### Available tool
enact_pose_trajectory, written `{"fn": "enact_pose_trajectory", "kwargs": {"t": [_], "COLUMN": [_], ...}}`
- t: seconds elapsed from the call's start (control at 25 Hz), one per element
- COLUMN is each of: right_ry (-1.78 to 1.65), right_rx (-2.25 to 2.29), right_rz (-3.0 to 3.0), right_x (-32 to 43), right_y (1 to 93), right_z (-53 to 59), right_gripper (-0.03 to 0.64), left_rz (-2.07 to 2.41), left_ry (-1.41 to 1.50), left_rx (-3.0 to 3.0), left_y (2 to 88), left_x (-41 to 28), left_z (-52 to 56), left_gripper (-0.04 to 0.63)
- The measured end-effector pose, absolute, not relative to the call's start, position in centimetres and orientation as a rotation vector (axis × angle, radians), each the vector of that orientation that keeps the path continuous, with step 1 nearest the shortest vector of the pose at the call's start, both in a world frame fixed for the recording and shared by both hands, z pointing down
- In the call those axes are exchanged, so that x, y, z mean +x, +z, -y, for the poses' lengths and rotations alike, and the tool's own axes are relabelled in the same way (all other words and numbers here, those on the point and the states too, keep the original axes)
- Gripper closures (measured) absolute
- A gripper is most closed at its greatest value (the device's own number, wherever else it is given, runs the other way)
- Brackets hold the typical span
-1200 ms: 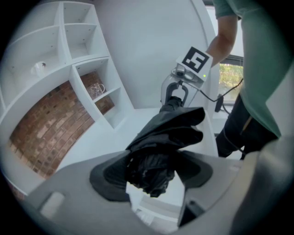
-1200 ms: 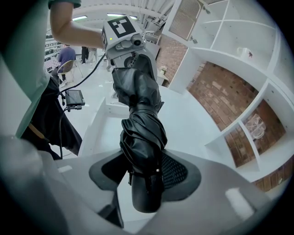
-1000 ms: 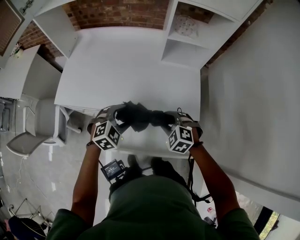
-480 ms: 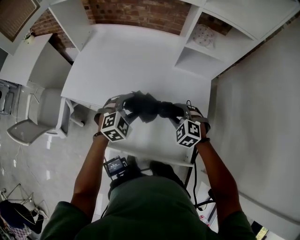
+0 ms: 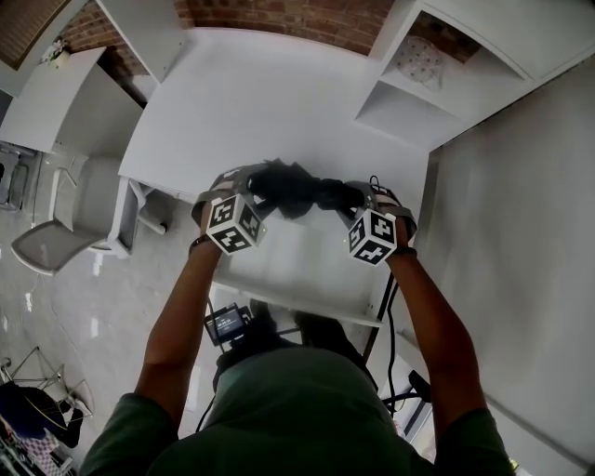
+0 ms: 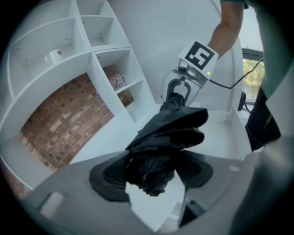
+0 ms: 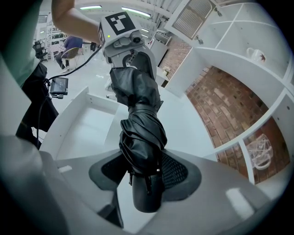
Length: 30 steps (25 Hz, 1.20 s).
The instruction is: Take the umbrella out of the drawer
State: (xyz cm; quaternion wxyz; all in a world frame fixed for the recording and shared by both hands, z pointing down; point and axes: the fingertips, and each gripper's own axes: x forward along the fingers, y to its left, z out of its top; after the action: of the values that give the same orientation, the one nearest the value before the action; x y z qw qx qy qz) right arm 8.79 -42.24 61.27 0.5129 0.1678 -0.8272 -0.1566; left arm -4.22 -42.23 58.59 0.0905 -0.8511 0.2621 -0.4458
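A folded black umbrella (image 5: 296, 189) hangs level between my two grippers, above the front edge of the white desk (image 5: 270, 102) and the open white drawer (image 5: 296, 309). My left gripper (image 5: 253, 189) is shut on the crumpled canopy end (image 6: 154, 165). My right gripper (image 5: 351, 198) is shut on the handle end, and the round black handle (image 7: 148, 195) sticks out toward the camera. In the left gripper view the right gripper (image 6: 180, 92) shows at the umbrella's far end. In the right gripper view the left gripper (image 7: 133, 57) shows at its far end, with the drawer (image 7: 85, 124) below.
White shelf cubbies (image 5: 409, 88) stand at the desk's back right, one holding a glass item (image 5: 421, 58). A brick wall (image 5: 279, 11) runs behind. A white chair (image 5: 56, 237) stands left of the desk. A cable and a small device (image 5: 226, 323) hang by the person's waist.
Both grippers have carried the umbrella away from the person, from over the open drawer toward the desk's front edge. Both grips stay the same.
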Motion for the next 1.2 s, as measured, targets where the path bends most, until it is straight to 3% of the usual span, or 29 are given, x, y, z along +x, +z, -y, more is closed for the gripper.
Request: {"fn": "enact_pose_trajectory", "kwargs": {"t": [0.96, 1.0, 1.12, 1.2], "right_ry": [-0.147, -0.138, -0.115, -0.112], "right_rx": [0.318, 0.326, 0.357, 0.354], "right_rz": [1.913, 1.912, 1.925, 1.922], "right_x": [10.2, 10.3, 10.4, 10.4], "right_y": [72.0, 72.2, 71.9, 71.6], "right_z": [44.6, 44.6, 44.9, 44.7], "right_gripper": [0.385, 0.385, 0.391, 0.387], "left_rz": [-0.690, -0.705, -0.803, -0.836], "left_ry": [-1.500, -1.481, -1.388, -1.366], "left_rx": [-2.596, -2.602, -2.629, -2.627], "left_y": [68.5, 68.3, 66.7, 65.8], "left_x": [-3.1, -3.1, -3.3, -3.5], "left_z": [45.0, 45.1, 46.1, 46.6], "left_gripper": [0.288, 0.293, 0.392, 0.413]}}
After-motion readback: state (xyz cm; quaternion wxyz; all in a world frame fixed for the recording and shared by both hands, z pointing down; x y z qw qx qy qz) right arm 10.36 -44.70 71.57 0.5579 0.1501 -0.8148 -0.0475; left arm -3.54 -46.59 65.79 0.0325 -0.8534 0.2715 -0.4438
